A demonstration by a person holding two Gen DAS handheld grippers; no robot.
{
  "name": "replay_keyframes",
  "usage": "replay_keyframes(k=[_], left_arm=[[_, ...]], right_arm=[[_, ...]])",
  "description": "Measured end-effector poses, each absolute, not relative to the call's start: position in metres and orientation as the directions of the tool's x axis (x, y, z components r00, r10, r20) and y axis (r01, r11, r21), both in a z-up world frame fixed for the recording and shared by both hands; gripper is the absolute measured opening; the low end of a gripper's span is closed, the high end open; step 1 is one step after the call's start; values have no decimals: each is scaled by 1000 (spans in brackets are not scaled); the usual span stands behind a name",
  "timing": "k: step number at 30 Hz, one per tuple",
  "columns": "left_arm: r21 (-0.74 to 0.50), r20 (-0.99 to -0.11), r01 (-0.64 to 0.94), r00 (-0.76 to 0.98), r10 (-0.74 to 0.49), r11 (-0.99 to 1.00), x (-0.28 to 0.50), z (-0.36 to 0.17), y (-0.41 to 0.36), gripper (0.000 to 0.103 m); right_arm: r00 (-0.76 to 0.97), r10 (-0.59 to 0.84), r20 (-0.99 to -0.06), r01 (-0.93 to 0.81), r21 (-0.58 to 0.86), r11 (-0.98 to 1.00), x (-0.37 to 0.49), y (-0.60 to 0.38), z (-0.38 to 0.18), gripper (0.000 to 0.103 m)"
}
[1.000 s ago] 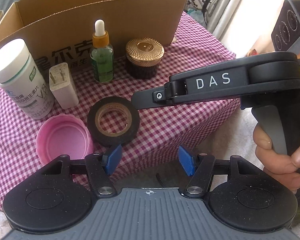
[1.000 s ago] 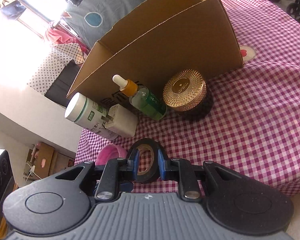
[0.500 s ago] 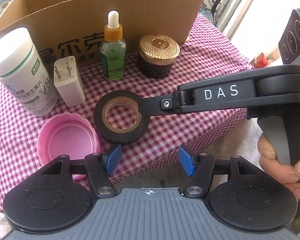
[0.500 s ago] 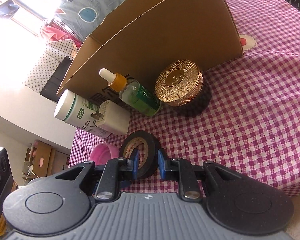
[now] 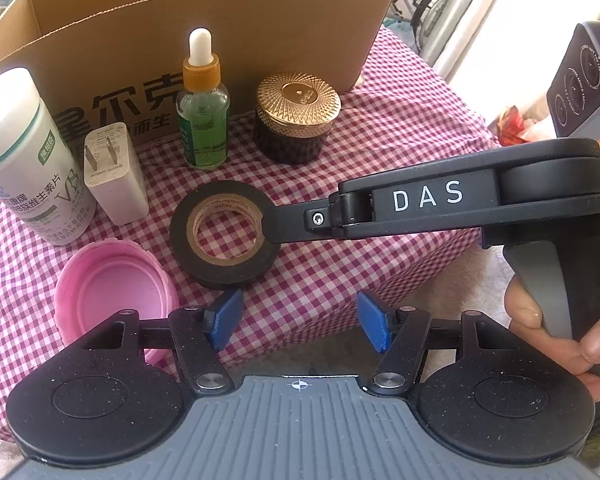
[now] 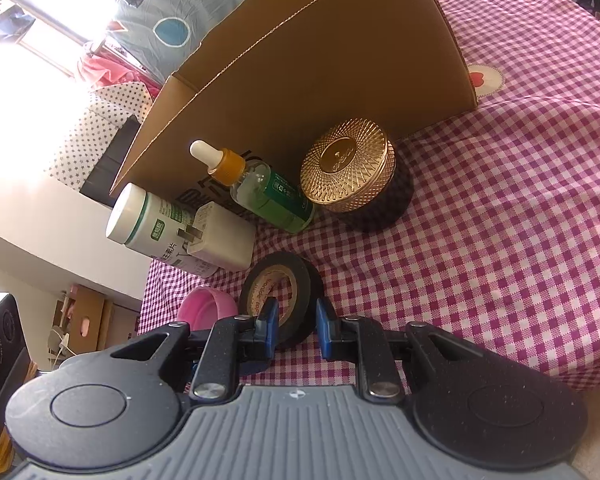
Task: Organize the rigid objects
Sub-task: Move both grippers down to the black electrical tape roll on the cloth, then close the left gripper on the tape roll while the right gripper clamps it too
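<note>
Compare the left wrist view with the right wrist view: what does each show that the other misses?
Left wrist only: the right gripper's body marked DAS, the hand on its handle, the left gripper open over the cloth.
Right wrist only: the right gripper shut on the tape roll's wall.
Both: tape roll, pink lid, cardboard box.

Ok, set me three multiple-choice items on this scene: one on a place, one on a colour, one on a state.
1. The dropper bottle stands:
A. in the box
B. before the box
C. on the tape

2. The cap by the tape is:
A. pink
B. blue
C. gold

3. The right gripper is:
A. wide open, empty
B. shut on the charger
C. shut on the tape

Answers: B, it stands on the cloth against the box front; A, its bowl shows pink; C, its jaws pinch the tape's wall.
</note>
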State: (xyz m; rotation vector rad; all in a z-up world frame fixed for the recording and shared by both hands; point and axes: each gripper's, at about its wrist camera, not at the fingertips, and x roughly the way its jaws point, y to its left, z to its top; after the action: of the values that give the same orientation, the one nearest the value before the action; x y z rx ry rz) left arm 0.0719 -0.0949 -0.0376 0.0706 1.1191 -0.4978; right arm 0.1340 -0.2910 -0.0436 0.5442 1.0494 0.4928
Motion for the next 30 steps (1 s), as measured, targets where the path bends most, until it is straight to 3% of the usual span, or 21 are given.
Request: replay_keyframes(k=[30], left_arm=[[-83,-860,401,435,-269,912,80,-27,-91,69]], right_arm=[[436,617,-656,-111,641,760,136,-306,-36,23]])
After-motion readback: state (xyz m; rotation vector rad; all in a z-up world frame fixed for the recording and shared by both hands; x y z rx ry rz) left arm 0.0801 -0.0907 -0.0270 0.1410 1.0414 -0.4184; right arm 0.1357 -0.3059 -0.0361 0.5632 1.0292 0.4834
